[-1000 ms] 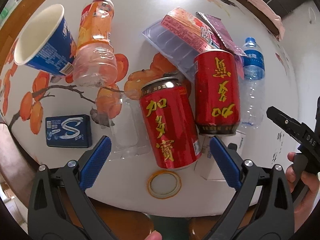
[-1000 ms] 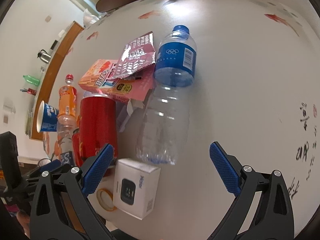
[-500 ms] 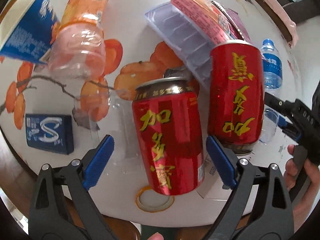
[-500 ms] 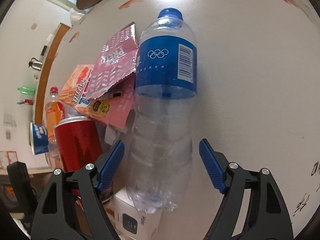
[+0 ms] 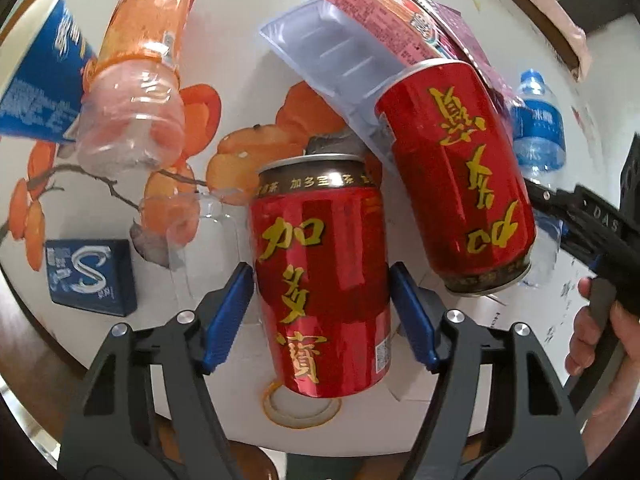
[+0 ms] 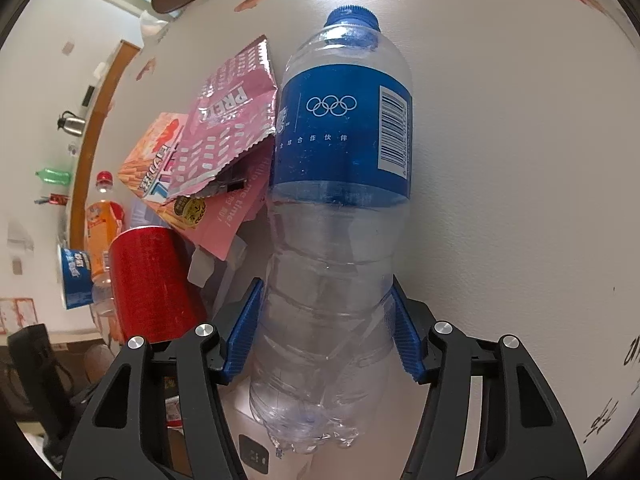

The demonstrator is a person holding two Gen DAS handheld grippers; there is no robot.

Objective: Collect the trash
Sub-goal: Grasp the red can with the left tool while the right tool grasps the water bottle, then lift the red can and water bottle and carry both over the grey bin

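In the left wrist view my left gripper (image 5: 322, 308) has its blue pads against both sides of a red drink can (image 5: 320, 276) lying on the white table. A second red can (image 5: 456, 176) lies just right of it. In the right wrist view my right gripper (image 6: 328, 332) is shut on the lower body of a clear water bottle with a blue label (image 6: 340, 216), blue cap pointing away. The bottle (image 5: 538, 136) and the right gripper's black body (image 5: 592, 228) also show in the left wrist view.
An orange drink bottle (image 5: 144, 48), a blue paper cup (image 5: 36, 80), a blue gum box (image 5: 92, 276), a clear plastic tray (image 5: 336, 60) and pink snack wrappers (image 6: 228, 128) lie around. A white box (image 6: 256, 448) sits under the water bottle's base. A tape ring (image 5: 300, 404) lies near the table edge.
Both grippers moved forward and closed: the left around the near red can, the right around the water bottle, pads now pressing on each.
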